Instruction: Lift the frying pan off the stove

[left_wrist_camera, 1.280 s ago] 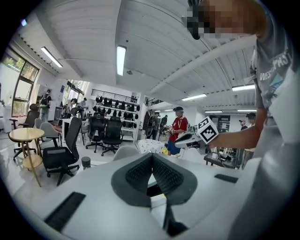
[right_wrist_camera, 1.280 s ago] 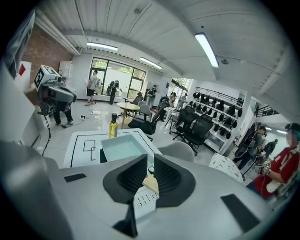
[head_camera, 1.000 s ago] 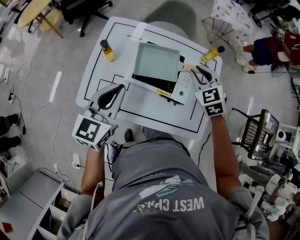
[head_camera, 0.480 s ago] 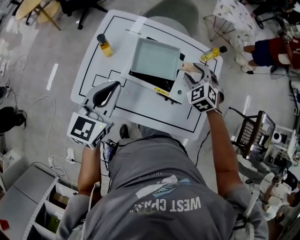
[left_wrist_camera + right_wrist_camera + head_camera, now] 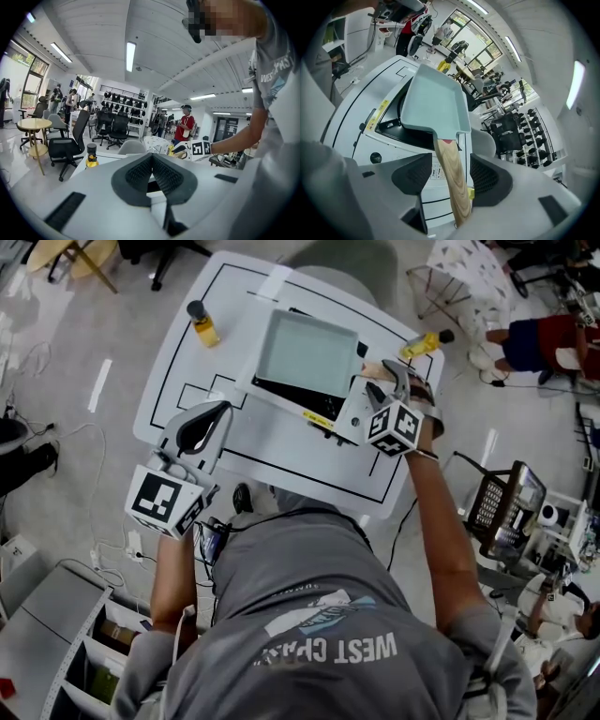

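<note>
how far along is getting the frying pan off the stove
Done: the right gripper is at the wooden handle; its jaws have just been opening and stand either side of it. In hand: the grasp, nothing clamped yet. Remaining: close, then lift; the frying pan sits on the stove. The left gripper is shut.

The pale green square frying pan [image 5: 309, 351] hides most of the black-topped white stove [image 5: 354, 413] under it. The light wooden handle [image 5: 452, 180] beside the pan runs out of my sight behind the right gripper [image 5: 451, 164]. The yellow label [image 5: 317, 418] in front of the pan is too small to read.
</note>
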